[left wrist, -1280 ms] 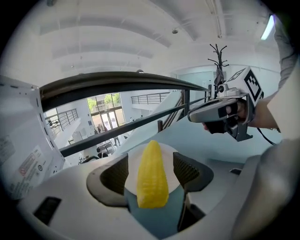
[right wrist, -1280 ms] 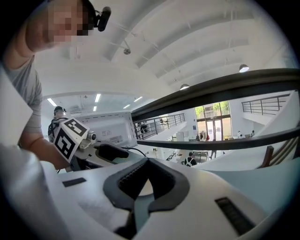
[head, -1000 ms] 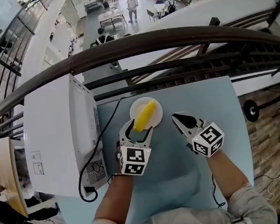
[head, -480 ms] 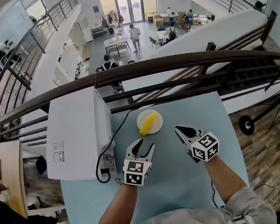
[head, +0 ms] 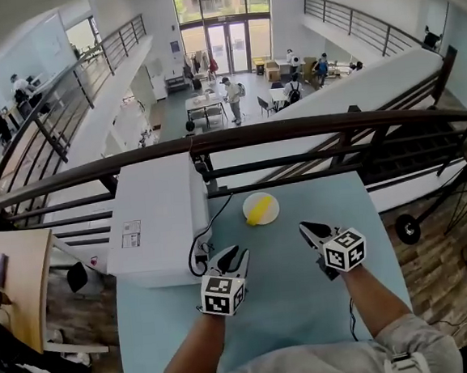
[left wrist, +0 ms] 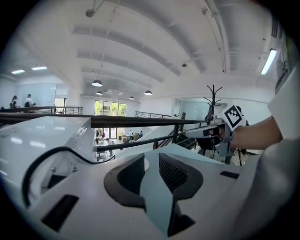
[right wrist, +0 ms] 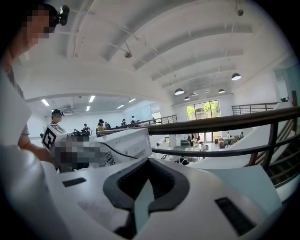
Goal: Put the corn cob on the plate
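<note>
A pale blue table point(head: 288, 299) fills the lower middle of the head view, a plain matte rectangle whose far edge runs below the dark railing point(head: 293, 128) across the centre of the frame. A large white box-shaped appliance point(head: 155, 221) sits on the table's left side, overhanging the left edge. A black cable point(head: 193, 258) lies on the blue surface just right of the appliance, curving from the far edge towards the bottom of the frame and looping against the appliance's right face. A small round white plate point(head: 273, 206) rests near the far edge, around the middle, close to the cable but apart from it
</note>
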{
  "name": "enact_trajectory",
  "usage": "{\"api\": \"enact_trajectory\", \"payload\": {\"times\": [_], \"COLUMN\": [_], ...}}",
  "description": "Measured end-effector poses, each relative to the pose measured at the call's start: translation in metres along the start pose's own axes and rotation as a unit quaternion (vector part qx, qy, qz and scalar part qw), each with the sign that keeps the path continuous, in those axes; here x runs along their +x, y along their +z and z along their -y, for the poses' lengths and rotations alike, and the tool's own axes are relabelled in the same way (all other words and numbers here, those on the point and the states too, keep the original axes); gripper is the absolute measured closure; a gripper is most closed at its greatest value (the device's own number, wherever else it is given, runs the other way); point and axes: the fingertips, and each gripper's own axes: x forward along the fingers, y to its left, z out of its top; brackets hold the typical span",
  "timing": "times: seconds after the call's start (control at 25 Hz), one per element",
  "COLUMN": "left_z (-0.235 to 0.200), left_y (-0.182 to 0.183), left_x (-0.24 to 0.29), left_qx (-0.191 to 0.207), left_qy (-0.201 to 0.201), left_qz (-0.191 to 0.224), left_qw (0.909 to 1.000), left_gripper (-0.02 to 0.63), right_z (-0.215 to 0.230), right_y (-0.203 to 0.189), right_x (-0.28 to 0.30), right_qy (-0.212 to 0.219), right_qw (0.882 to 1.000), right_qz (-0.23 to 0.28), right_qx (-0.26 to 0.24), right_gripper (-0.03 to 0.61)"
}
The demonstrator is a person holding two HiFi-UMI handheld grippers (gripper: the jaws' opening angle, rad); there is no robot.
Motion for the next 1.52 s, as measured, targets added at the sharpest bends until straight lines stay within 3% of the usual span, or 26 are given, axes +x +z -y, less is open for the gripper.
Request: {"api": "enact_trajectory", "payload": {"times": [0.36,0.72,0.96,1.52], "left_z": [-0.039,-0.050,-0.003,0.123], "left_y": [0.024,0.012,0.025,0.041], "left_x": [-0.098,-0.146,-0.170,-0.191], "left_qx": [-0.013,-0.024,-0.020,-0.022], "left_qy": [0.010,-0.037,-0.018,0.038], "left_qz": [0.036,0.041,0.046,0.056], "left_qw": [0.9992,0.9982,0.9986,0.9975], "left_gripper": [0.543,0.558,0.558,0.558], "right_z": [-0.059,-0.101,-0.096,-0.068], "right_y": [0.031,0.020,0.032,0.005], "right_x": [-0.015,-0.029,-0.084,-0.192], "right_qy": [-0.006,-0.040,-0.025,0.042], "right_qw": [1.000,0.998,0.998,0.998], "right_qz": [0.021,0.034,0.045,0.044], "right_qx": [0.014,0.033,0.020,0.011], "right_gripper": [0.561,0.561,0.562,0.563]}}
